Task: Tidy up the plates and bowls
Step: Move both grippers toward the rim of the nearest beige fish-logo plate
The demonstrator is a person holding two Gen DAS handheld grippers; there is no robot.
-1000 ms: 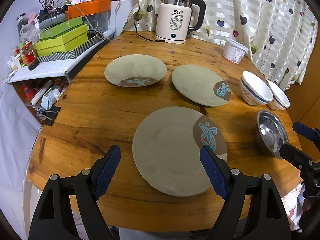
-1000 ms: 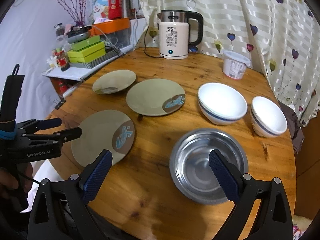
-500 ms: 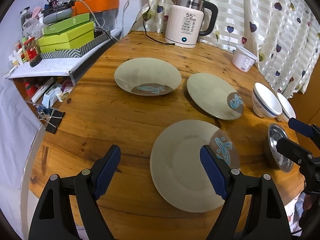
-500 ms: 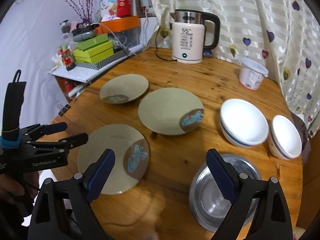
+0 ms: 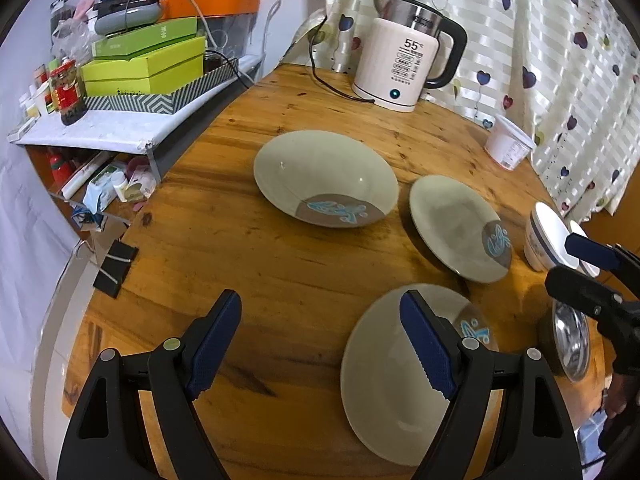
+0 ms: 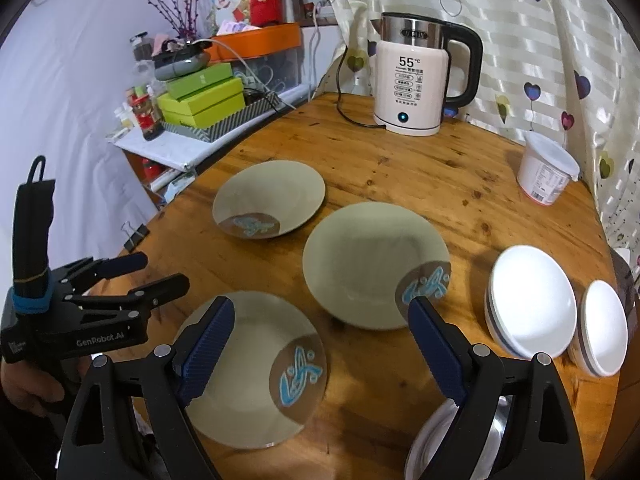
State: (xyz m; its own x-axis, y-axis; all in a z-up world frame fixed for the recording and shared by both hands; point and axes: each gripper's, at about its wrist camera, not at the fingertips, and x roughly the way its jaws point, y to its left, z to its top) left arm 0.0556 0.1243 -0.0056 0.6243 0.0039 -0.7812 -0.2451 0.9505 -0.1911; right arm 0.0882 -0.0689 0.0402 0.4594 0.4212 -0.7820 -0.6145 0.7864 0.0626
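Three grey-green plates with a blue fish mark lie on the round wooden table: a far plate (image 5: pixel 326 178) (image 6: pixel 272 196), a middle plate (image 5: pixel 452 220) (image 6: pixel 368 264) and a near plate (image 5: pixel 384 384) (image 6: pixel 256 360). Two white bowls (image 6: pixel 532 300) (image 6: pixel 604 332) and a steel bowl (image 5: pixel 572 344) (image 6: pixel 428 448) sit on the right. My left gripper (image 5: pixel 320 340) (image 6: pixel 162 270) is open above bare wood just left of the near plate. My right gripper (image 6: pixel 320 332) (image 5: pixel 564 260) hovers over the near plate's right side; its jaws are closing slightly with nothing gripped.
A white kettle (image 6: pixel 412 92) with its cord stands at the back and a white tub (image 6: pixel 544 172) at the back right. A cluttered shelf with green boxes (image 5: pixel 148 68) adjoins the table's left side. A binder clip (image 5: pixel 116 268) hangs off that edge.
Both grippers have moved left across the table; the steel bowl slid toward the right and bottom edges of the views. The right jaws narrowed a little.
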